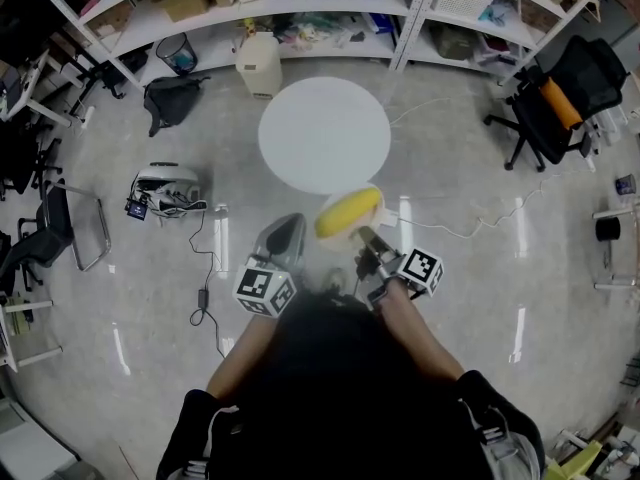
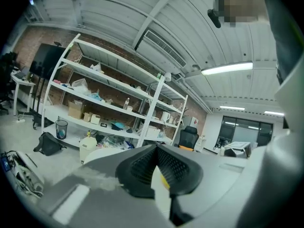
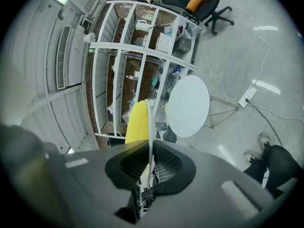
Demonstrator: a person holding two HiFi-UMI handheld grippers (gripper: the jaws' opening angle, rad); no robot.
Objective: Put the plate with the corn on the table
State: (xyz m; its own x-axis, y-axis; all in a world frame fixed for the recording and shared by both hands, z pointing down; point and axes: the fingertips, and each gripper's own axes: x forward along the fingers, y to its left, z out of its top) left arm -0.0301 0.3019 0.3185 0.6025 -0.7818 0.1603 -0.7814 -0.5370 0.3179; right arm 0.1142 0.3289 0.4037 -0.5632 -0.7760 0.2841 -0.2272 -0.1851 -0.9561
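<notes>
Right claw is pinching the plate by its rim. The plate is thin and white, seen edge-on between the ribbed black pads. The corn, smooth, yellow and oblong, lies on the plate just beyond the claw tips. In the head view both are held at frame centre over the glossy grey floor, just below the round white worktop. Left claw is pressed together, just left of the plate
</notes>
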